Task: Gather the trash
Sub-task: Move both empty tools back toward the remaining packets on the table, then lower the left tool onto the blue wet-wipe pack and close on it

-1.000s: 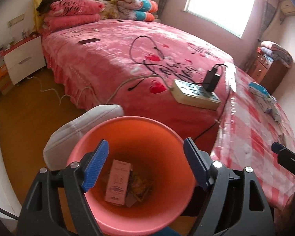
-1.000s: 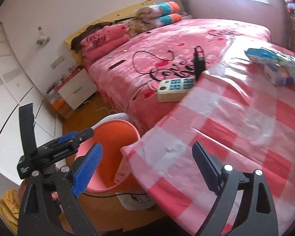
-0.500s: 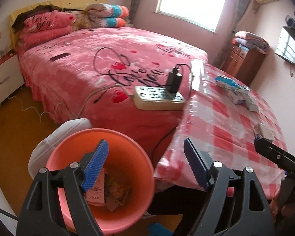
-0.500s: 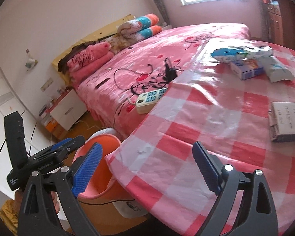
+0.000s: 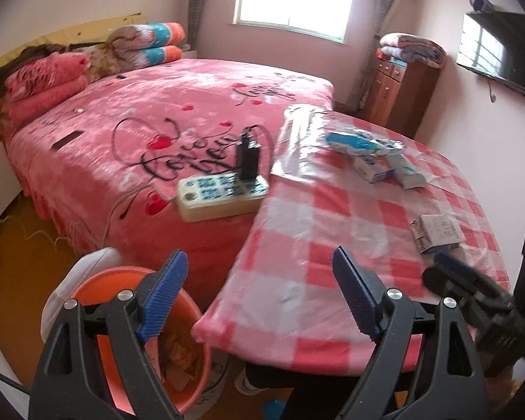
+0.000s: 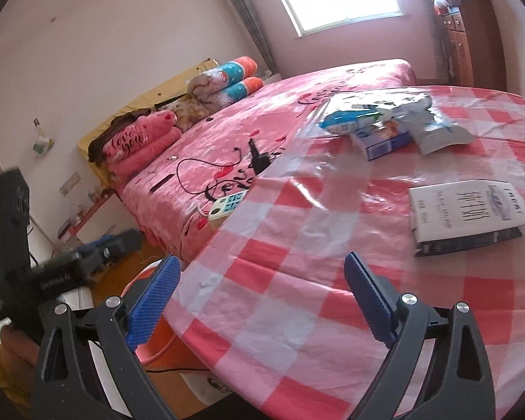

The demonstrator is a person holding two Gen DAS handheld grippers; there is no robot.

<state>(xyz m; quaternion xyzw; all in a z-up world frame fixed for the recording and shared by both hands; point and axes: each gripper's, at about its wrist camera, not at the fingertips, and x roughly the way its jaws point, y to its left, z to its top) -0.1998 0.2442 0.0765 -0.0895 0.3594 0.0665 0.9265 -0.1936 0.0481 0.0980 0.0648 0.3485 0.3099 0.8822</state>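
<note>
On the red-and-white checked tablecloth (image 6: 297,301), a white carton (image 6: 469,213) is lying flat, with a blue box (image 6: 381,140) and crumpled wrappers (image 6: 434,129) resting beyond it; their print is too blurred to read. Below the cloth's near edge, an orange bin (image 5: 129,336) is sitting half cut off, its contents indistinct. The left gripper (image 5: 259,301) has just been opening its jaws, which are standing wide with nothing between them. The right gripper (image 6: 262,301) is gaping likewise, empty, and tilting down over the cloth.
</note>
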